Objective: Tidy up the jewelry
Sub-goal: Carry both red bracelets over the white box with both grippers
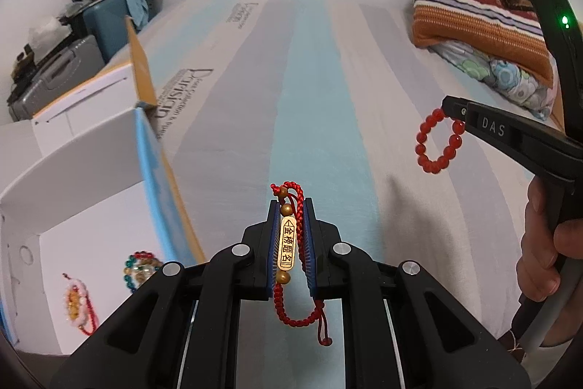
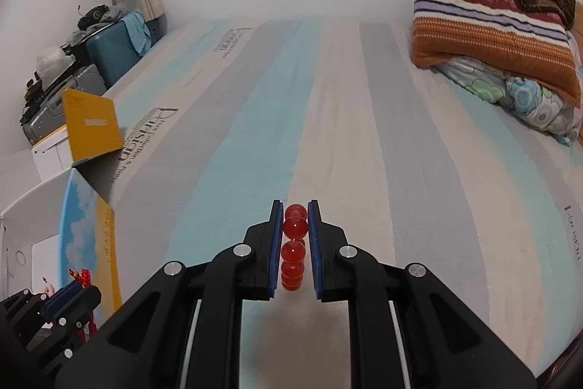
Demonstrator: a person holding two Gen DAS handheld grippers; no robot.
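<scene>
Over a striped bed, I hold two bracelets in the air, one in each gripper, with the white box (image 1: 73, 206) open at my left.

My left gripper (image 1: 291, 206) is closed to a narrow slot on the red cord bracelet (image 1: 289, 254). Its gold tag lies flat between the blue pads, a tuft of knotted cord pokes out past the tips, and the rest of the loop hangs slack below with a loose tail.

My right gripper (image 2: 295, 210) is nearly closed on the red bead bracelet (image 2: 294, 243). In the left wrist view the ring of beads (image 1: 439, 143) dangles from the very tips of that gripper, held by only a bead or two.

Inside the box, two beaded bracelets (image 1: 109, 287) already lie on the floor of it, well apart from my fingers.

I judge the bead ring the likelier one to go. Round, glossy beads pinched at the tips can squirt out if I swing fast or ease my squeeze, and it would drop onto the striped sheet (image 1: 320, 90) short of the box.

The cord bracelet's hanging tail could catch on the box's raised flap (image 1: 160, 177) as I cross it, tugging the tag crooked in the pads. It could also tangle with the pieces already inside.
</scene>
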